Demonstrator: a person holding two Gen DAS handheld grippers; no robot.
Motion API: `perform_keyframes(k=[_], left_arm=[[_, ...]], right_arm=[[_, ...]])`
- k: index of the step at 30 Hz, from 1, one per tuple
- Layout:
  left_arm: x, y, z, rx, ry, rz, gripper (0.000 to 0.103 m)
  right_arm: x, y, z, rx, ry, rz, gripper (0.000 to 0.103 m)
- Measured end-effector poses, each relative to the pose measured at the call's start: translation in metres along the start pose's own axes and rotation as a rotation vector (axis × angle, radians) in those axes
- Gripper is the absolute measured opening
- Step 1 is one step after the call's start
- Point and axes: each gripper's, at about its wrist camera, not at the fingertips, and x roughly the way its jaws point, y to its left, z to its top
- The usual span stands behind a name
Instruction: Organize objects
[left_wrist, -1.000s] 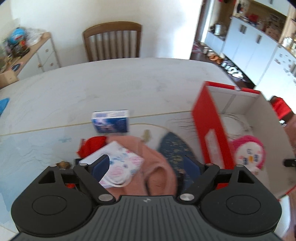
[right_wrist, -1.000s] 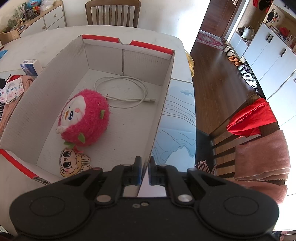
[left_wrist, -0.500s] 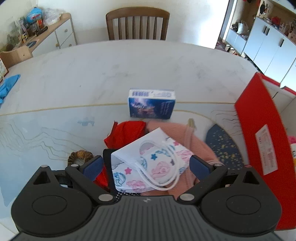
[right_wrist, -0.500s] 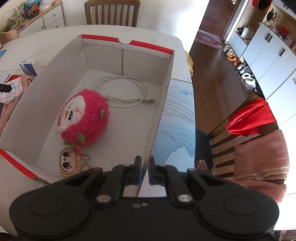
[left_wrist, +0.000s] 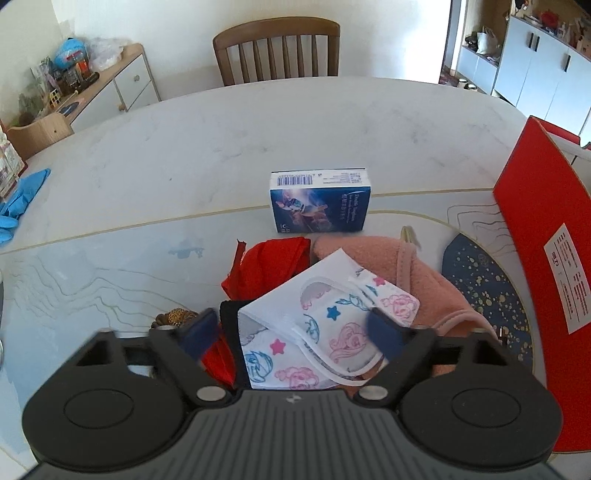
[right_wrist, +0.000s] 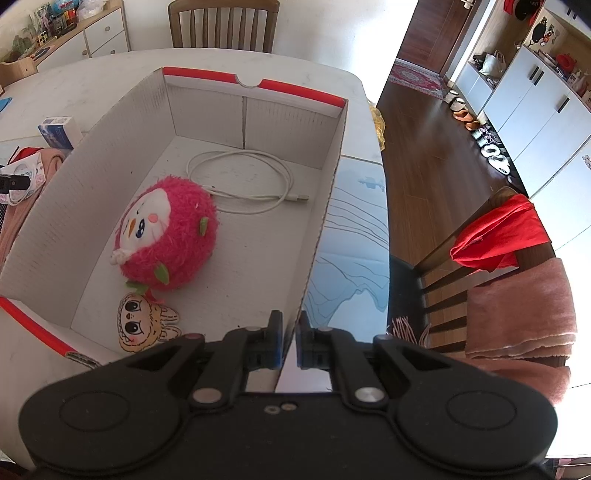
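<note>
Marble-patterned table (left_wrist: 184, 155), left to right: left gripper (left_wrist: 295, 328), jaws closing around a cartoon-print face mask (left_wrist: 317, 332) lying on pink cloth (left_wrist: 417, 273), pads not yet pressing; light, limp, best pinched at its folded body; right gripper (right_wrist: 290, 341) clamped on the wall of the cardboard box (right_wrist: 325, 206)

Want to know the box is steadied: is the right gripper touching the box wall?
Touching. The right wrist view shows the right gripper clamped on the box wall.
</note>
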Motion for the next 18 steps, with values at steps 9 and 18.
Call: perform_keyframes(k=[9,18], left_arm=[[-0.018,-0.004,-0.002,0.074,-0.025,0.059,0.031],[-0.045,-0.007,-0.007,0.083,-0.05,-0.055,0.011]], right_arm=[[0.0,0.0,0.0,-0.001,0.0,-0.001,0.006],[-0.001,0.0,0.0,-0.003,0.0,-0.001,0.006]])
